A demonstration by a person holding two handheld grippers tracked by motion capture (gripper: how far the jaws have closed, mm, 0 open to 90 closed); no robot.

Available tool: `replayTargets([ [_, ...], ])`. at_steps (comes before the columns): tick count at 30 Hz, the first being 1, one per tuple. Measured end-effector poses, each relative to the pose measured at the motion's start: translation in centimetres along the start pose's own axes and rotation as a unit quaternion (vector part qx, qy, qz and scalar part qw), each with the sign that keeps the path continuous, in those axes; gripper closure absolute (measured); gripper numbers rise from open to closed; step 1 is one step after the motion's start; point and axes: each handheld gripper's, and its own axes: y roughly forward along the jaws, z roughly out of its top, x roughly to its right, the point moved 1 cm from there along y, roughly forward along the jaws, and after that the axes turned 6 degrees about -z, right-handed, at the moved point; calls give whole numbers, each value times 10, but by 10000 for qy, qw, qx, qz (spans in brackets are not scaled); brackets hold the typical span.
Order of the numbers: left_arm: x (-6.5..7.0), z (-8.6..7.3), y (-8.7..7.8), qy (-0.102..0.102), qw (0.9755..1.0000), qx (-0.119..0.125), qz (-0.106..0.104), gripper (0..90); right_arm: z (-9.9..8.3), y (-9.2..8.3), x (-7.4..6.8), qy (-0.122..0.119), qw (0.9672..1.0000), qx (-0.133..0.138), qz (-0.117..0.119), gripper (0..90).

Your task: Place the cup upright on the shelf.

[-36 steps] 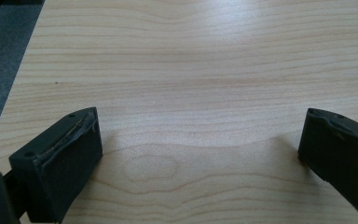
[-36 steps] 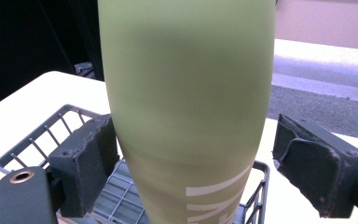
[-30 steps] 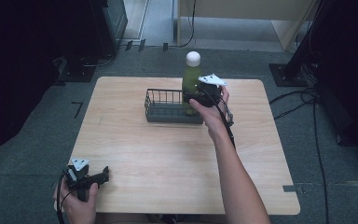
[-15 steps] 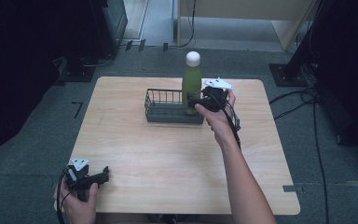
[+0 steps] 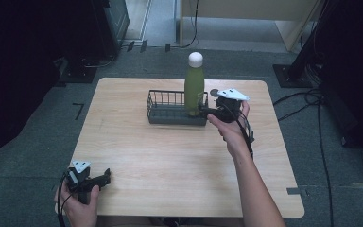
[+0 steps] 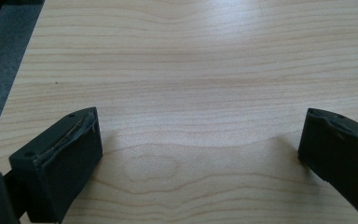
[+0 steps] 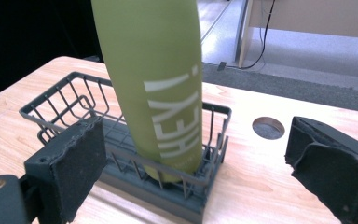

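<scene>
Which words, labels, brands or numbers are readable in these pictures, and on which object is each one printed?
"HEY!" is printed twice in white, one line beside the other, running along the side of the green bottle, which stands in the dark wire basket.
In the high view the bottle's lettering is too small to read.
There is no other readable text.

Wooden table [image 5: 170, 156], round hole [image 7: 268, 127], grey floor [image 5: 28, 156]
</scene>
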Motion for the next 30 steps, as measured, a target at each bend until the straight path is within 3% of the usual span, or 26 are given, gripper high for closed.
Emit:
replayTargets([
  [14, 0, 0, 0, 1, 10000, 0, 0, 0, -26, -24, 21, 2, 9999, -61, -136, 42],
  [30, 0, 0, 0, -3, 10000, 2, -2, 0, -60, -59, 52, 250, 9989, -119, -372, 41],
])
